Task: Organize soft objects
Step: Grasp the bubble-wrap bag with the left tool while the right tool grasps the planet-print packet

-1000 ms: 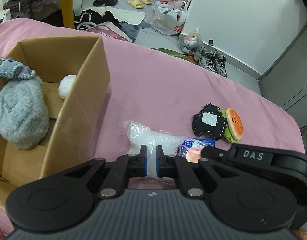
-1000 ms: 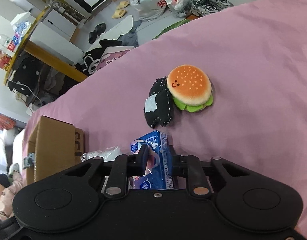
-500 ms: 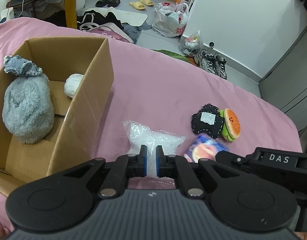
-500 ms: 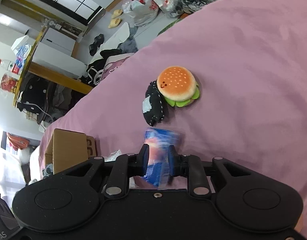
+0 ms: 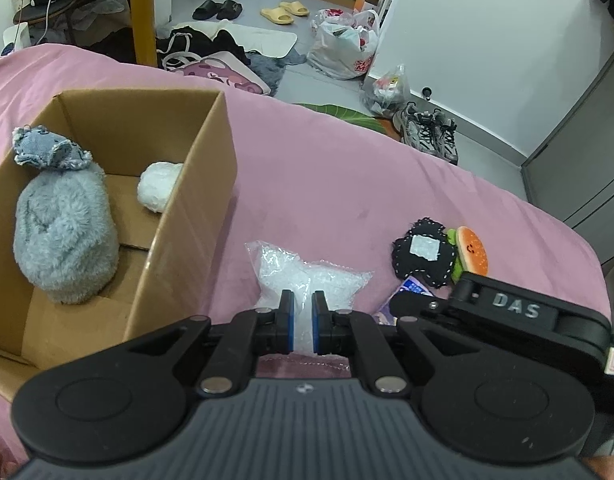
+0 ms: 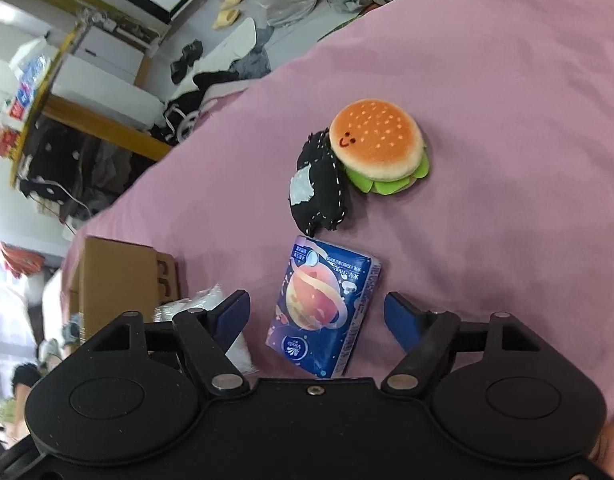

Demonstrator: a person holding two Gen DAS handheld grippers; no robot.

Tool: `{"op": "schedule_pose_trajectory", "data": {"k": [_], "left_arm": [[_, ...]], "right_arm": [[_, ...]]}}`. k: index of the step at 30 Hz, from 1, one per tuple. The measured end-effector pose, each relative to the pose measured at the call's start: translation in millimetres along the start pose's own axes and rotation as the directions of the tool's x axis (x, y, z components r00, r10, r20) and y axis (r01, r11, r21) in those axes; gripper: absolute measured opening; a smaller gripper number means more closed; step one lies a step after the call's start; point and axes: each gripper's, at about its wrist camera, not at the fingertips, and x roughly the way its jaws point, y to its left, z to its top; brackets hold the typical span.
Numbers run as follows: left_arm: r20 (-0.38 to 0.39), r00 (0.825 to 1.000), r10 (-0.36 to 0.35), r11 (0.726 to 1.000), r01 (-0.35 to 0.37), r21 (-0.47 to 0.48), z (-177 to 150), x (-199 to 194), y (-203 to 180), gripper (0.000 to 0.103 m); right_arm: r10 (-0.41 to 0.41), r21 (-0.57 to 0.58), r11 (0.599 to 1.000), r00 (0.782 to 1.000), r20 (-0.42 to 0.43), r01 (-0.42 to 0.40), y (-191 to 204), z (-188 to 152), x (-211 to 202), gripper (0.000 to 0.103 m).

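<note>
Between the wide-spread right hand-held gripper [image 6: 317, 306] fingers — a released blue tissue pack [image 6: 325, 306]; "DAS" lettering, left view.

We count one cardboard box [image 5: 187, 216] with two soft things inside: one grey fuzzy plush [image 5: 65, 236] and one white fluffy ball [image 5: 157, 186]. On the pink cover there's one clear plastic bag [image 5: 307, 276], one tissue pack [image 6: 325, 306], one black plush [image 6: 319, 188] and one burger plush [image 6: 377, 146].

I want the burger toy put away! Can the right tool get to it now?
Probably yes. The right tool is open, and the burger plush lies uncovered beyond the tissue pack, touching only the black plush.
</note>
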Motion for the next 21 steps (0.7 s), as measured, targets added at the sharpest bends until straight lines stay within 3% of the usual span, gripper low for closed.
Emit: {"op": "schedule_pose_trajectory", "data": {"k": [6,8,10,14,21], "left_arm": [[-0.003,1.0,0.018,1.0,-0.018,0.0,1,2,3,0.007],[-0.001,1.0,0.022,1.0,-0.022,-0.002,1,1,4,0.007],[0.0,1.0,0.026,1.0,-0.026,0.0,-1,-1,4,0.007],[-0.002,1.0,0.029,1.0,-0.029,0.008,-6,-5,4,0.007],[0.024,0.999,0.023,1.0,-0.023,0.015,-12,-23,3,0.007]], "right_arm": [[-0.072,-0.085,0.994,0.997,0.0,0.071,12,-5,11,0.076],[-0.109,-0.121,0.987,0.994,0.011,0.11,16,-8,10,0.059],[-0.125,-0.119,0.985,0.992,0.023,0.127,13,-9,5,0.049],[-0.106,-0.073,0.991,0.994,0.023,0.108,2,-12,-6,0.044],[-0.102,-0.105,0.989,0.992,0.069,0.108,8,-25,-32,0.039]]}}
